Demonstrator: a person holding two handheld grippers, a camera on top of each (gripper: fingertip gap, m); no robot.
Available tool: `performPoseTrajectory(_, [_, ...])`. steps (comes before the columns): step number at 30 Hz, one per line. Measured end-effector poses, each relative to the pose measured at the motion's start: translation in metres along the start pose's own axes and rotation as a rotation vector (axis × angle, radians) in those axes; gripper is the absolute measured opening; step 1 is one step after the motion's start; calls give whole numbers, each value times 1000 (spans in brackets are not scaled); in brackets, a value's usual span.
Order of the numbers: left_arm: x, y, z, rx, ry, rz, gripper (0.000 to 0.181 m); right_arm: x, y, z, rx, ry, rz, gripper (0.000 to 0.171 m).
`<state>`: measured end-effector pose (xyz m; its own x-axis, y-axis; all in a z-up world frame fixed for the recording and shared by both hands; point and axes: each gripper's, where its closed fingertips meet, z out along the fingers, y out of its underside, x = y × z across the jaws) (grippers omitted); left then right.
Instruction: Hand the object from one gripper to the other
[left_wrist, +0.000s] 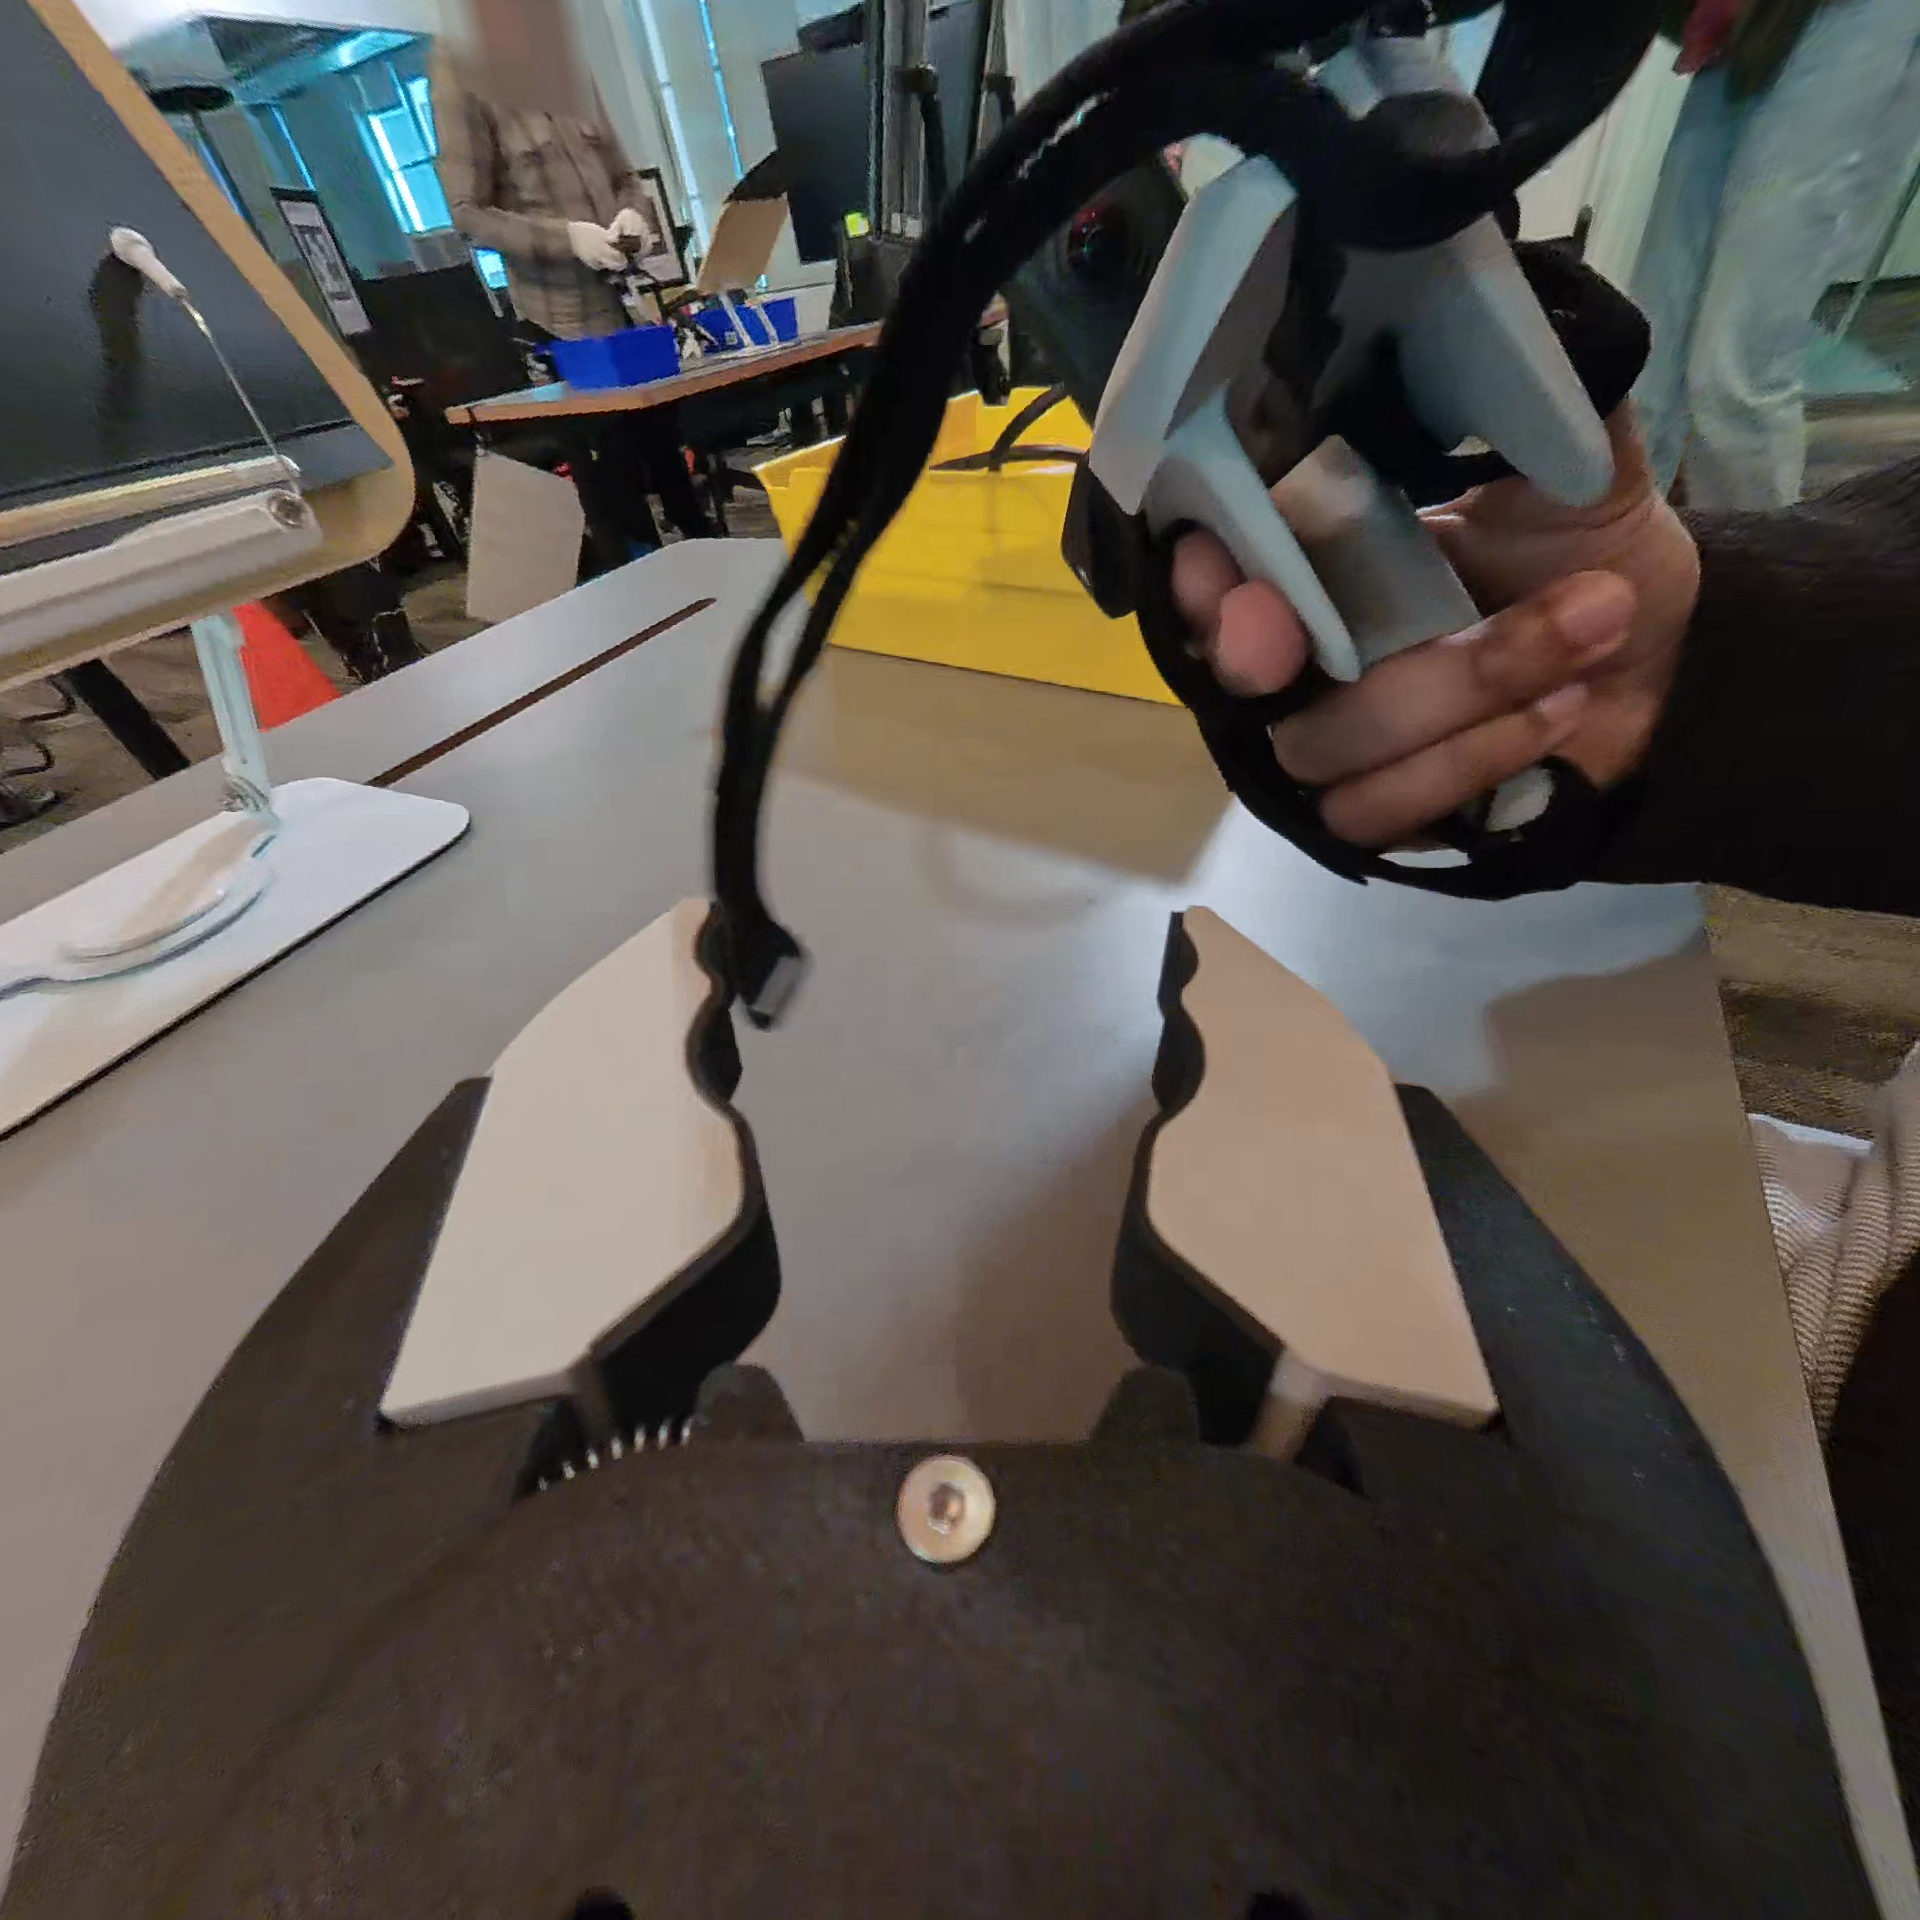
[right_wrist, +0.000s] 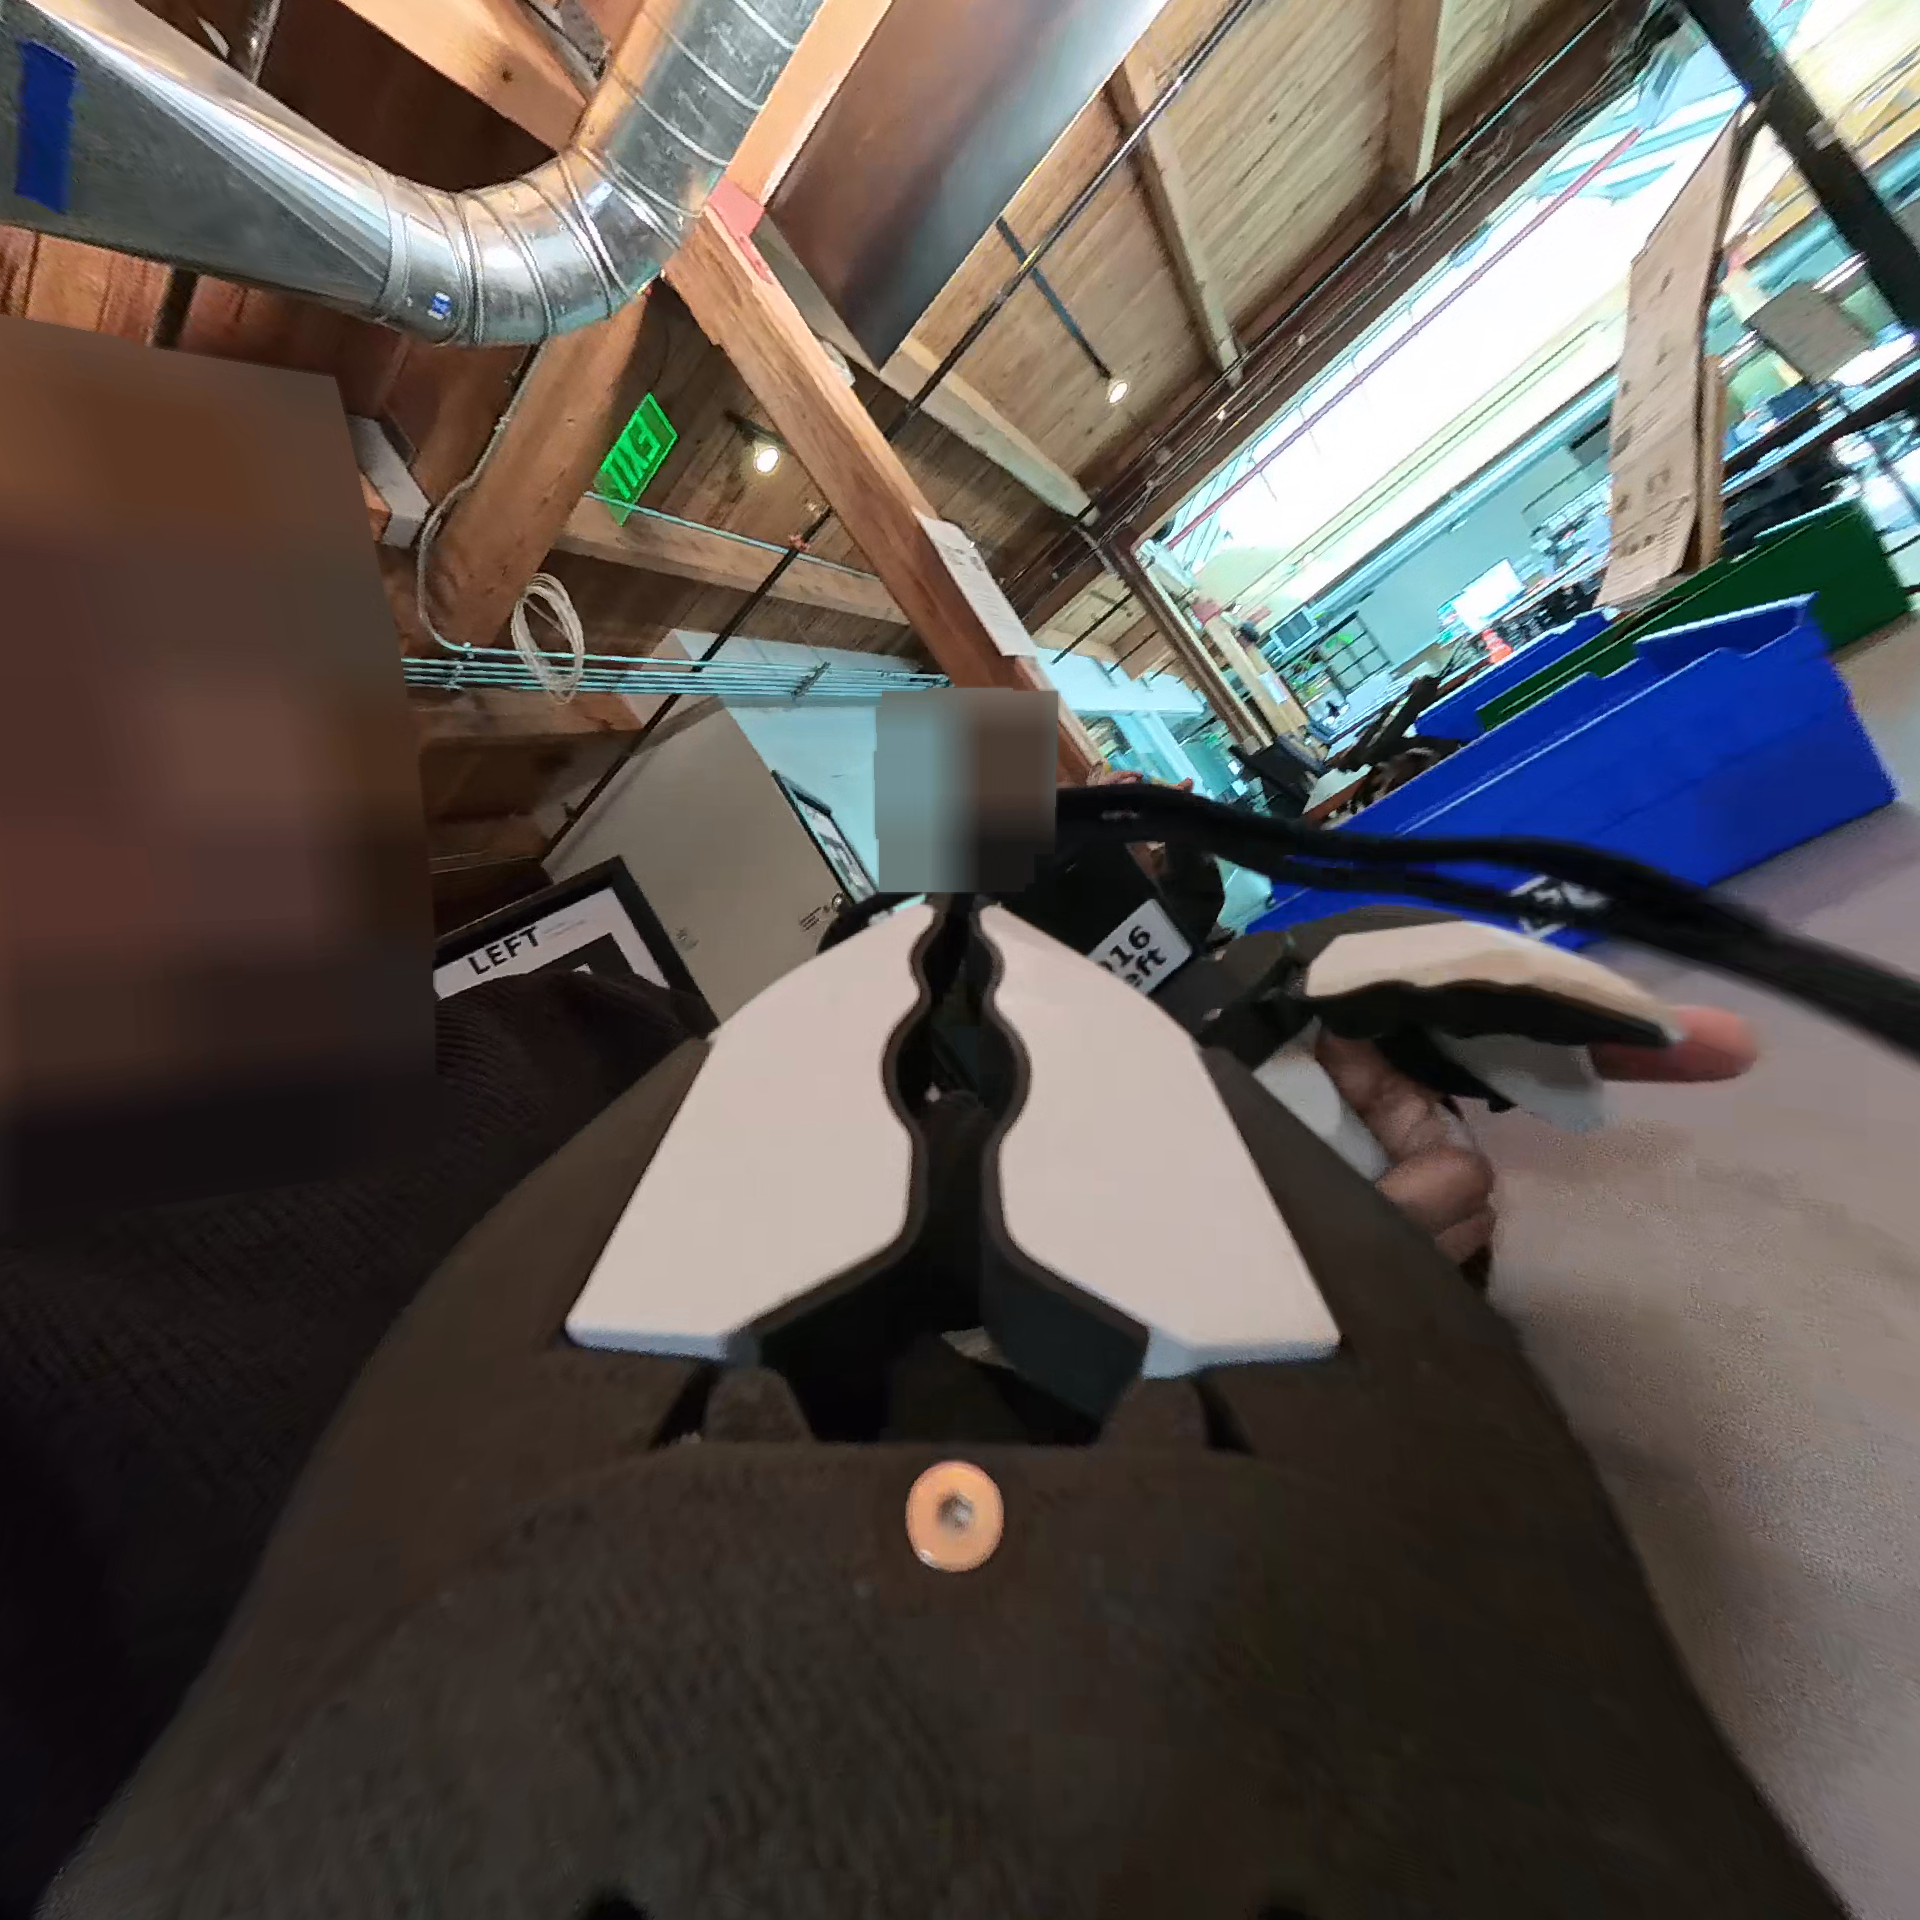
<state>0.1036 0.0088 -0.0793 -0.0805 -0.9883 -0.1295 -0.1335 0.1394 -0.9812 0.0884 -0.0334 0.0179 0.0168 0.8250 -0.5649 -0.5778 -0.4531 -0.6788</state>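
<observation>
Black cord (left_wrist: 831, 540) pinched in right gripper (right_wrist: 956, 935), fingers drawn nearly together on it at the tips; bundle trailing off to the right in right wrist view. Left gripper (left_wrist: 935, 997) spread wide, holding nothing, low over grey tabletop (left_wrist: 987, 1143). Cord's loose end hanging down, small grey connector (left_wrist: 774, 982) just beside inner edge of left-hand finger (left_wrist: 592, 1143); contact cannot be told. Right gripper's grey handle gripped by a hand (left_wrist: 1455, 665) above and to the right. Yellow bin (left_wrist: 966, 561) beyond tabletop's far edge.
</observation>
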Motion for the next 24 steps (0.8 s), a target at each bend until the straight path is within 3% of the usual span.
performPoseTrajectory(1, [-1,0,0,4,-4,-2,79,-2,3,3,-14,-11,4,3])
performPoseTrajectory(6, [-26,-2,-7,27,-141,23,83,-4,15,14,-74,-14,-6,3])
performPoseTrajectory(9, [-30,-7,-12,51,-189,94,59,-6,17,17,-79,-16,-15,4])
performPoseTrajectory(13, [-32,-10,-15,66,-218,136,48,-4,19,18,-78,-23,2,4])
performPoseTrajectory(17, [-28,-14,-18,89,-182,131,26,-2,17,18,-53,-4,-22,4])
performPoseTrajectory(24, [-29,-23,-24,146,-188,116,24,1,2,9,26,36,-70,4])
